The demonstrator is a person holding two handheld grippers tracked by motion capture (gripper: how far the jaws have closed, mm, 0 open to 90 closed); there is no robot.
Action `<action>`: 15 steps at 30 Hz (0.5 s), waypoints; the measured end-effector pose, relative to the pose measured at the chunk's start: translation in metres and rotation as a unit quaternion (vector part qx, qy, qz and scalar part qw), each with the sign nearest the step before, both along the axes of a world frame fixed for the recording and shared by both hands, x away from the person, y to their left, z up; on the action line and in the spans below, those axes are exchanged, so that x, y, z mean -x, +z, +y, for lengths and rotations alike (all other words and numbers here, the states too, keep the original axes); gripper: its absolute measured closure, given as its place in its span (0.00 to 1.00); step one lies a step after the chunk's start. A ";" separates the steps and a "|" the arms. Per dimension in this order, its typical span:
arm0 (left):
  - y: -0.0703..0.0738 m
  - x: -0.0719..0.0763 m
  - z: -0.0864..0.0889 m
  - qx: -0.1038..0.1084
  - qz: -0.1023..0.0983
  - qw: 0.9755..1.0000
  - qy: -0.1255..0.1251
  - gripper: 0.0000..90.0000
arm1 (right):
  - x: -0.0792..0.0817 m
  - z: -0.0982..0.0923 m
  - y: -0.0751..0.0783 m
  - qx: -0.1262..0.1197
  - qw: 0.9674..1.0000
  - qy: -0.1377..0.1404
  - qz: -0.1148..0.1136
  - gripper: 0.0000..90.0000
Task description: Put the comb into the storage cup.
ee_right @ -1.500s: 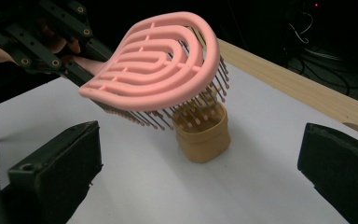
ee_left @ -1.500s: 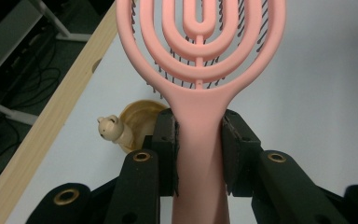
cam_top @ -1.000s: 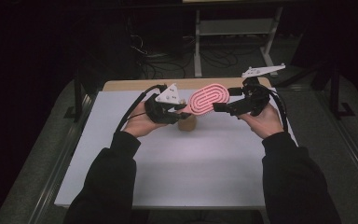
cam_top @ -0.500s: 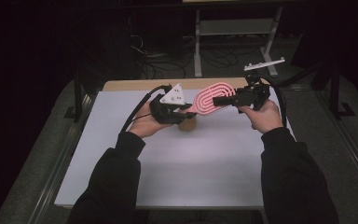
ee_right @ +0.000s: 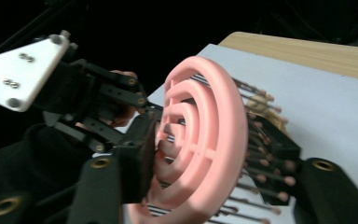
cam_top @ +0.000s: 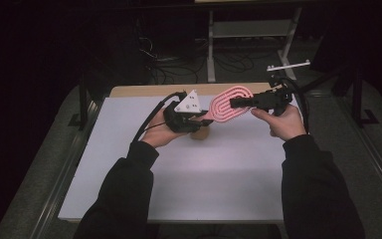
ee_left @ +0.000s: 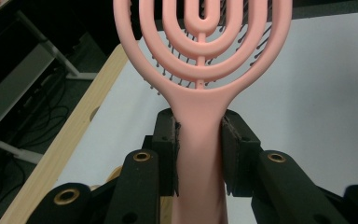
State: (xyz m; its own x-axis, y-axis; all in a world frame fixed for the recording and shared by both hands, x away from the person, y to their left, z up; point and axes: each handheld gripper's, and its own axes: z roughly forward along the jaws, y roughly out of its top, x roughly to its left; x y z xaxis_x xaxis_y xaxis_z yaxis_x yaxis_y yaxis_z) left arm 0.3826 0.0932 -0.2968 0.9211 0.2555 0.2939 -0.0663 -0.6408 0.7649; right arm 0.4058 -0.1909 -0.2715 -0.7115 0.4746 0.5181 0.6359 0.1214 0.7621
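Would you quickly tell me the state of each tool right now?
Left tool: closed on the pink hairbrush at its handle.
Right tool: jaws straddle the brush head, one on the back, one among the bristles; a firm grip cannot be told.

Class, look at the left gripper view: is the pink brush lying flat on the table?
No: the pink plastic vented hairbrush is held above the table, its handle clamped between the left claw pads.

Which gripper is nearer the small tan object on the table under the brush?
Left. The left gripper sits just above the tan object; the right gripper is farther right, at the brush head.
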 end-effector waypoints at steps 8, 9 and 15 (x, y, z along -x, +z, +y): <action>-0.008 -0.004 -0.003 0.000 0.011 1.000 0.008 0.78 | 0.003 0.006 0.011 -0.011 1.000 0.016 -0.008 0.67; -0.008 -0.005 -0.003 0.004 0.016 1.000 0.008 0.78 | 0.004 0.007 0.013 -0.008 1.000 0.015 -0.009 0.67; -0.010 -0.010 0.001 0.021 0.024 0.999 0.022 0.77 | 0.004 0.019 0.022 0.007 1.000 0.011 -0.017 0.69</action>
State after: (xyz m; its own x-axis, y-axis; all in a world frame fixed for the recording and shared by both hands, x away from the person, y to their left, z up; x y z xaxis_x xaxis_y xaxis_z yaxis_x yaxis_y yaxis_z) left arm 0.3926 0.0944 -0.3066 0.9210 0.3078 0.2389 -0.0015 -0.6102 0.7922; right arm 0.4021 -0.1723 -0.2496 -0.7395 0.4655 0.4863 0.6061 0.1461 0.7818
